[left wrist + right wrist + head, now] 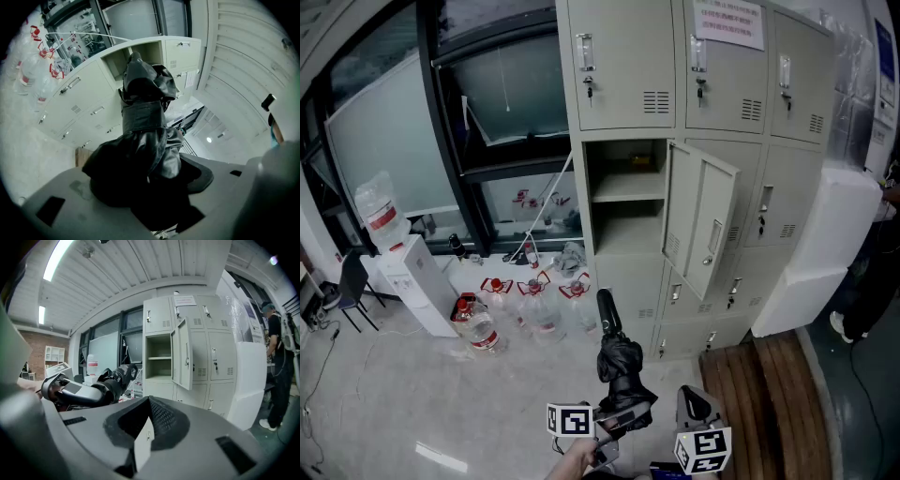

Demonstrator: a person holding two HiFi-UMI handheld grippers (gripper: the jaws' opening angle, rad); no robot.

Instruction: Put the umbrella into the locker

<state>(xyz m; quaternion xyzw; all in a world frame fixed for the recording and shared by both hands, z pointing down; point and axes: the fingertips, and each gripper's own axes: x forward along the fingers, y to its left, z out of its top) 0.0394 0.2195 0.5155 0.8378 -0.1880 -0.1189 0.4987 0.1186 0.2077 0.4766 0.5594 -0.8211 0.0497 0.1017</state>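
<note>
My left gripper (621, 411) is shut on a folded black umbrella (619, 361), which points up and away toward the grey locker bank (712, 159). One locker compartment (626, 197) stands open, its door (701, 225) swung out to the right; a shelf divides it and it looks empty. In the left gripper view the umbrella (143, 117) fills the space between the jaws, its tip in line with the open compartment (136, 52). My right gripper (696, 405), beside the left, is shut with nothing in it. The right gripper view shows the umbrella (112, 379) at left and the open compartment (159, 357) ahead.
Several water bottles (534, 305) stand on the floor left of the lockers, next to a white water dispenser (417, 281) and a chair (352, 281). A white block (825, 253) leans right of the lockers, with a wooden board (759, 394) below it. A person (281, 362) stands at far right.
</note>
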